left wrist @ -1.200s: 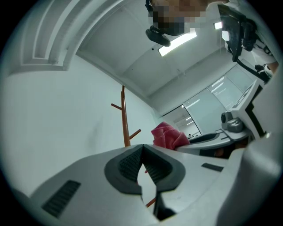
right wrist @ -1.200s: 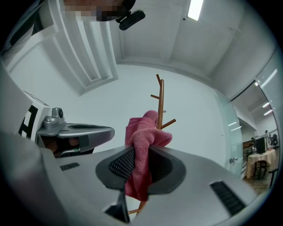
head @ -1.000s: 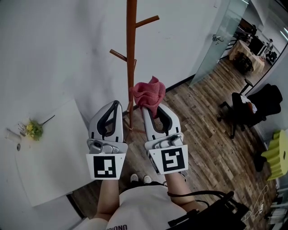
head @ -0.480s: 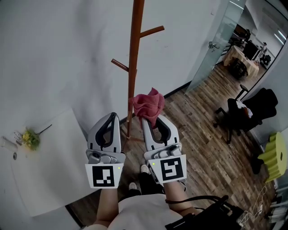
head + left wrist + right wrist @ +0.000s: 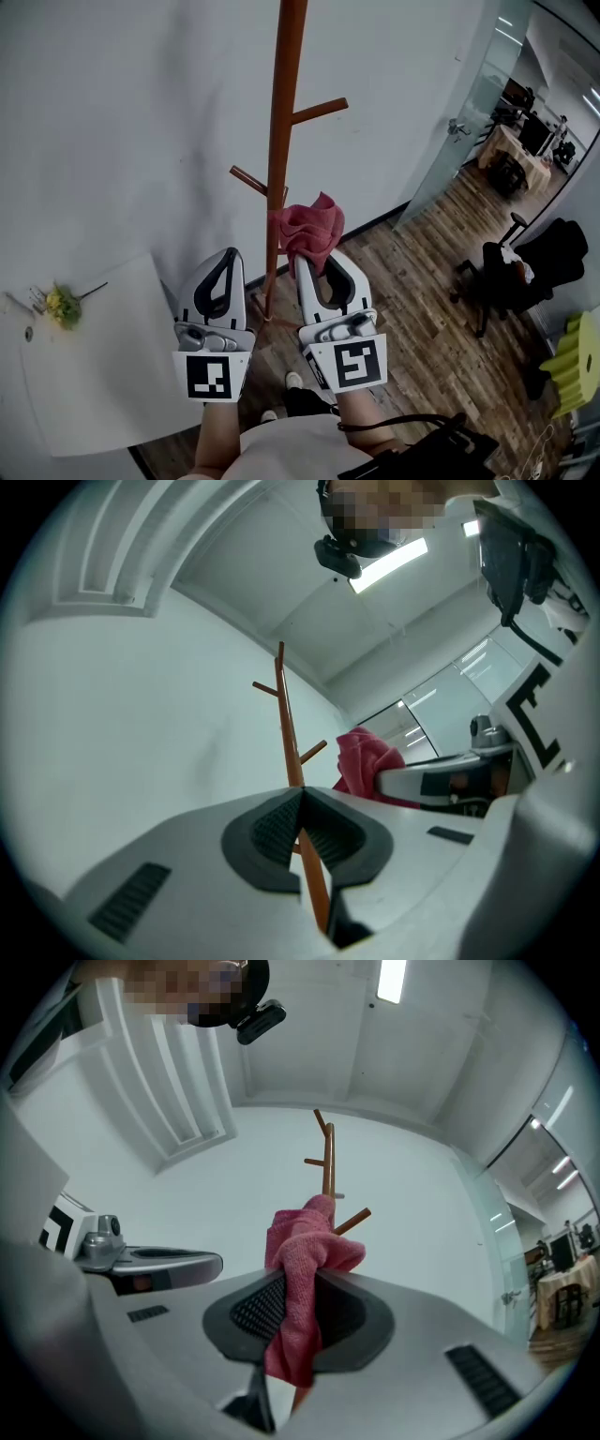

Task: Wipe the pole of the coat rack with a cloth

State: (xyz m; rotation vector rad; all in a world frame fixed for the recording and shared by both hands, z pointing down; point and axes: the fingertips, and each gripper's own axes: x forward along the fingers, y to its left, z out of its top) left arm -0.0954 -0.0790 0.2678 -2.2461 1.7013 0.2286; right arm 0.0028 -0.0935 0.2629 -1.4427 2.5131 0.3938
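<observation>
The brown wooden coat rack pole [image 5: 281, 141] stands upright against the white wall, with short pegs [image 5: 317, 111] branching off it. A red cloth [image 5: 309, 230] is bunched beside the pole's right side, just below the lower peg, and seems to touch it. My right gripper [image 5: 306, 259] is shut on that cloth. In the right gripper view the cloth [image 5: 305, 1251] hangs down between the jaws, with the pole [image 5: 328, 1162] behind it. My left gripper [image 5: 231, 255] is shut on nothing, just left of the pole. Its closed tips [image 5: 302, 791] sit in front of the pole [image 5: 286, 724].
A white table [image 5: 103, 375] stands at the lower left with a small yellow flower sprig [image 5: 58, 305] on it. A glass door [image 5: 459, 122] and a black office chair [image 5: 511, 272] are to the right on the wood floor [image 5: 412, 328]. The person's feet are near the pole's base.
The right gripper and cloth have risen a little along the pole toward the lower peg. The left gripper rose alongside, and the head view tilted upward.
</observation>
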